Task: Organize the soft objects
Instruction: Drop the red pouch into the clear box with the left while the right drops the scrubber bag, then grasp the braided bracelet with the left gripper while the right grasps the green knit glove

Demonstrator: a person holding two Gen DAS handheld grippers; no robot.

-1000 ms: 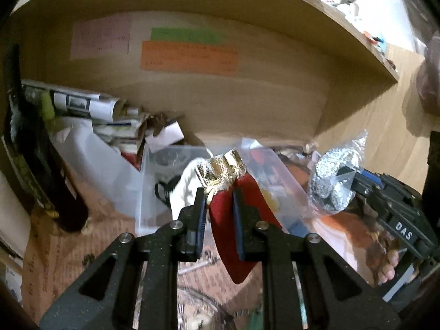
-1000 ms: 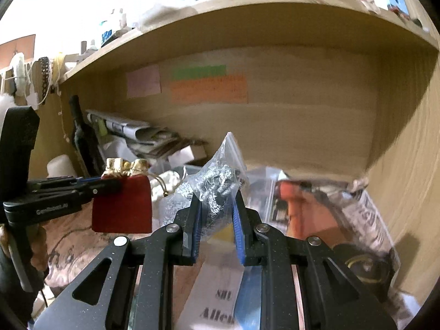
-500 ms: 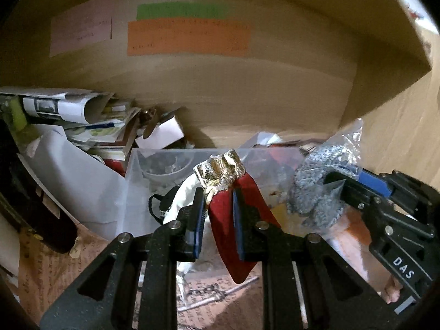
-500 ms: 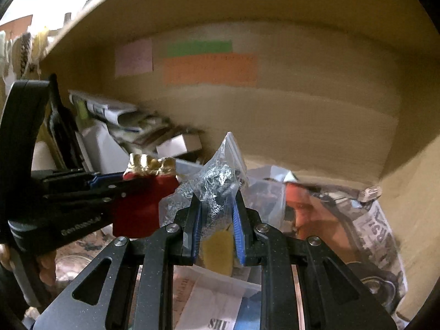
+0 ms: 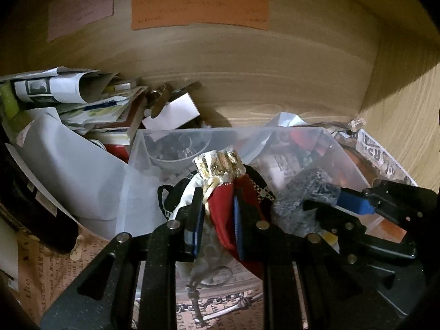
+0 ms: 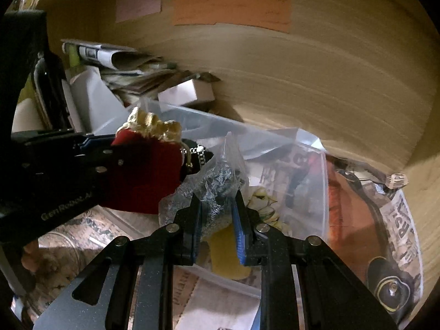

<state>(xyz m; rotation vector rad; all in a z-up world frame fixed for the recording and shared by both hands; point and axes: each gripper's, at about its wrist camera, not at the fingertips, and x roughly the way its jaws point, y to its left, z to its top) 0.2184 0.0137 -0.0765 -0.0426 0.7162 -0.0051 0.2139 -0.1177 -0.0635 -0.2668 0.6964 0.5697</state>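
Note:
My left gripper (image 5: pixel 218 206) is shut on a red velvet pouch with a gold top (image 5: pixel 224 192), held just over the near edge of a clear plastic bin (image 5: pixel 192 134). The pouch (image 6: pixel 148 170) and left gripper (image 6: pixel 90 143) also show in the right wrist view. My right gripper (image 6: pixel 217 206) is shut on a clear plastic bag of silver-grey glittery fabric (image 6: pixel 217 184), held over the same bin (image 6: pixel 275 143), right beside the pouch. The bag (image 5: pixel 302 192) shows in the left wrist view. A white cloth bag with black cord (image 5: pixel 181 192) lies in the bin.
The bin sits in a wooden shelf nook with coloured paper labels (image 5: pixel 198 8) on the back wall. Rolled newspapers and books (image 5: pixel 68 93) pile at the left, with a white box (image 5: pixel 170 110) and a dark bottle (image 5: pixel 33 206). Newsprint (image 6: pixel 401 220) covers the shelf floor.
Both grippers have moved forward and down into the nook, bringing the pouch and the bag closer over the bin. Both stay shut on their loads.

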